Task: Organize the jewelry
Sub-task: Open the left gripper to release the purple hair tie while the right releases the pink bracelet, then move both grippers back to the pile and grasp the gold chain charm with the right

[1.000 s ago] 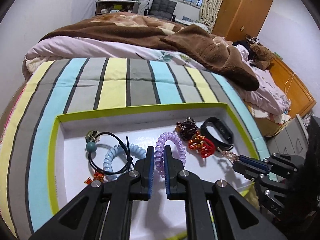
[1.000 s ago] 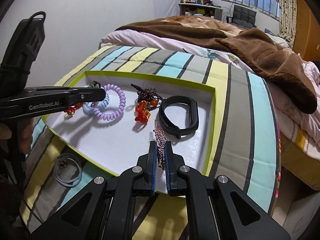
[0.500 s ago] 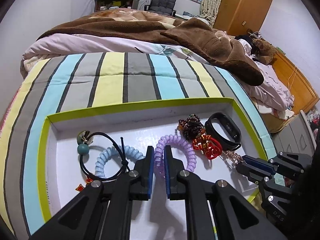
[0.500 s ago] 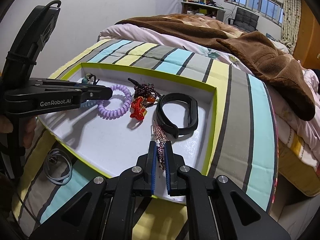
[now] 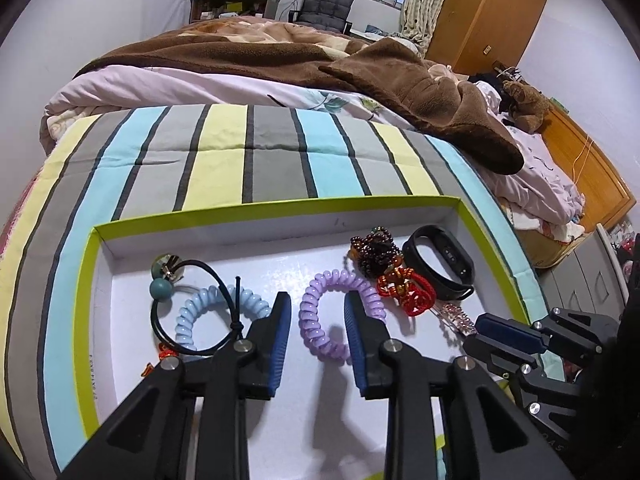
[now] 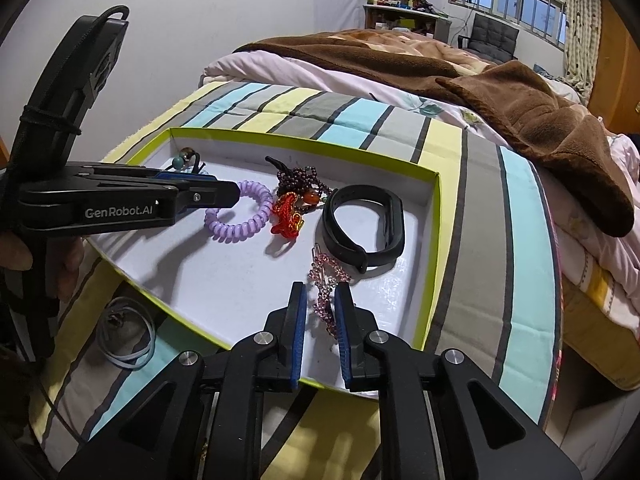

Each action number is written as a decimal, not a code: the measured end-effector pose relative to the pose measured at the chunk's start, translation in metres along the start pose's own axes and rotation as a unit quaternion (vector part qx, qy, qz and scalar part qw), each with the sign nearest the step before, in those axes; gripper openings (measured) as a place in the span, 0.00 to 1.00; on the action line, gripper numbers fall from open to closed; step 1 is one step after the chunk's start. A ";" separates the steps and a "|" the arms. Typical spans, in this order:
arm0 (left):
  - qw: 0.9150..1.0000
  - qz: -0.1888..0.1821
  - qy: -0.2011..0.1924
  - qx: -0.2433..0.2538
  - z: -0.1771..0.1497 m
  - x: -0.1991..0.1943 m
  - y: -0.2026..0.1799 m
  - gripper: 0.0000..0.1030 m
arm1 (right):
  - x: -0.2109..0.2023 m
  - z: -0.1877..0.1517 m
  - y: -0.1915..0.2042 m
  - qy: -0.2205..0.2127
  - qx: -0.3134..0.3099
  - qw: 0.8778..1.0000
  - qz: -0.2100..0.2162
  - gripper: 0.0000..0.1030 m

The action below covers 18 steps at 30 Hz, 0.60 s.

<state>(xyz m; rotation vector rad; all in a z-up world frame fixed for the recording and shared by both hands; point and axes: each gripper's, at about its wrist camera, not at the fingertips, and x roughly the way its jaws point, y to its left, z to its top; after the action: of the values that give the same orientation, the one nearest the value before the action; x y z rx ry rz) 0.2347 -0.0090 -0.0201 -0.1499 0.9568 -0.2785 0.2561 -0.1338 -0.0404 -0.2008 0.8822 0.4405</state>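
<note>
Purple coil tie (image 5: 338, 314): ribbed springy plastic loop, lying on the box floor between the left gripper's (image 5: 318, 334) opening jaws; pads clear of it.
Pink beaded clip (image 6: 326, 292): narrow, faceted beads on a wire clasp, lying between the right gripper's (image 6: 321, 322) opening jaws; pads appear just off it.
Neighbours: black rubber band (image 6: 362, 228), red knot charm (image 6: 286, 216), dark bead string (image 6: 302, 186), blue coil tie (image 5: 218, 314).
Tray: shallow white box (image 5: 248, 222), green rim, on a striped cover (image 5: 260, 152).
Procedure: finish spreading, then lift straight up to avoid snagging beads or coils.
</note>
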 end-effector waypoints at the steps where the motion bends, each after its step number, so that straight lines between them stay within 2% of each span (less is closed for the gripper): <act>1: 1.000 0.000 -0.002 -0.002 -0.001 -0.002 0.000 0.28 | -0.001 0.000 0.000 0.000 0.002 1.000 0.000 0.14; 9: 1.000 -0.003 -0.008 0.000 -0.006 -0.016 -0.003 0.28 | -0.012 -0.003 0.005 -0.015 0.012 1.000 0.007 0.19; 13: 1.000 -0.001 -0.021 0.000 -0.012 -0.032 -0.004 0.36 | -0.021 -0.007 0.008 -0.022 0.019 1.000 0.010 0.23; 18: 0.999 0.001 -0.035 0.004 -0.022 -0.055 -0.004 0.36 | -0.037 -0.015 0.012 -0.036 0.034 0.999 0.014 0.23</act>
<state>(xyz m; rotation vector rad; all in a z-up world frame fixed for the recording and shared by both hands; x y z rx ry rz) 0.1860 0.0035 0.0112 -0.1511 0.8854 -0.2731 0.2199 -0.1393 -0.0204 -0.1098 0.8291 0.4412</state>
